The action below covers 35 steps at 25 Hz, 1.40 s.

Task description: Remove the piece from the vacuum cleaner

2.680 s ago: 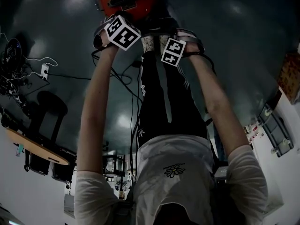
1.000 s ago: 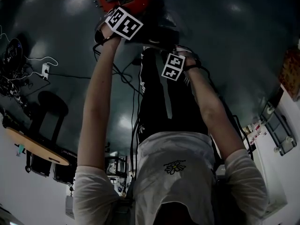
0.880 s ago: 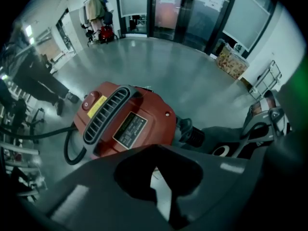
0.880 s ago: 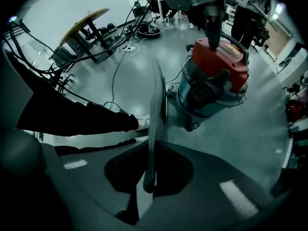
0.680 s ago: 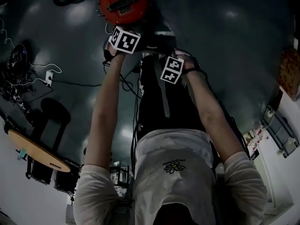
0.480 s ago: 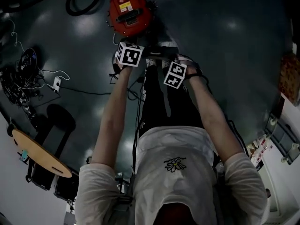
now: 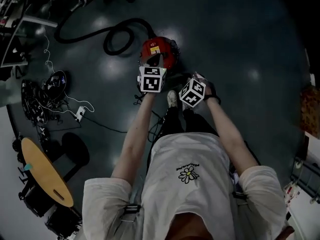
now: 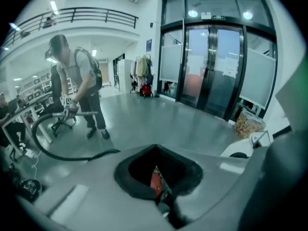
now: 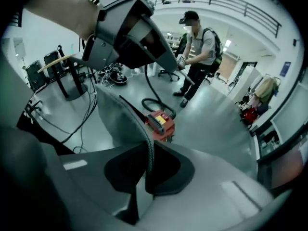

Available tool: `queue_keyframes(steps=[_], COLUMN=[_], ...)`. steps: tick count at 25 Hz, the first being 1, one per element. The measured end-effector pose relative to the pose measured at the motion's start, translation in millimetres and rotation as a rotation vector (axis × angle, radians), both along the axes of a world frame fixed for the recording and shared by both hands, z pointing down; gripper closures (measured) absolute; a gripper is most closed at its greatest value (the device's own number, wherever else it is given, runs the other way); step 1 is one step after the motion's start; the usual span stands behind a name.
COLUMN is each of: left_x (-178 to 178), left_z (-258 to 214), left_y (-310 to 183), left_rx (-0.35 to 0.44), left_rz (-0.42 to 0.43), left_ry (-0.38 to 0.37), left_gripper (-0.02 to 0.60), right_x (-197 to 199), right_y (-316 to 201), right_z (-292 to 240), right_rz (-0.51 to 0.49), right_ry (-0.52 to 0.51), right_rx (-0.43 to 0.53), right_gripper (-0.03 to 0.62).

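Head view: the left gripper (image 7: 152,78) and right gripper (image 7: 193,91) hang side by side above the red vacuum cleaner (image 7: 159,53), which stands on the dark floor (image 7: 240,34) with its black hose (image 7: 112,34) looping away.

Left gripper view: its jaws are drawn to a slit with a red sliver showing; any grip is unclear.

Right gripper view: its jaws are clenched on a thin grey ribbed-edged piece (image 9: 126,121), held apart from the vacuum cleaner.

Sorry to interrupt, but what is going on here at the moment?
A standing person holds a gripper in each hand above the red canister vacuum cleaner on the dark floor. The right gripper is shut on a thin grey curved piece. The left gripper is beside it; its grip is unclear.
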<state>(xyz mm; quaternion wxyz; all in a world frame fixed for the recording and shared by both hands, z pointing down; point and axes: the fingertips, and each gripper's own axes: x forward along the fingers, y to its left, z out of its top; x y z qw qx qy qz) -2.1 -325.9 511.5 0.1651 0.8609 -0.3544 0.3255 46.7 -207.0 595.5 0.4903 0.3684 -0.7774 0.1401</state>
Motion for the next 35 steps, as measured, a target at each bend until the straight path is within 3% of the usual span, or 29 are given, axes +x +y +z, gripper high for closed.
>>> queue_keyframes(steps=[5,12,19,24,29,35], left_x=[14,-20,-49,-74,-99,-95], left_z=[-105,-221,-291,-335,-342,-343], left_y=[-14,6,17,15,24,30], left_rx=[0.159,0.360,0.623,0.769,0.822,0.832], left_rz=[-0.007,-0.154,-0.207,-0.245,-0.282,-0.280], left_ry=[0.105,0.302,0.335,0.311,0.313,0.343], left_gripper=[0.580,0.580,0.580,0.580,0.580,0.580], right_x=[-5,-6,-29,-38,-31,-23], right_y=[-48,-76,-93,-93,-86,-80], right_z=[-98,-224,-326,-377,-393,-396], right_rz=[0.113,0.248,0.284,0.230,0.271,0.276], right_ry=[-0.143,-0.413,-0.598,-0.650,-0.692,-0.677], right_rx=[0.199,0.404,0.604,0.709,0.764,0.799], right_gripper=[0.557,0.554,0.549,0.549,0.549,0.551])
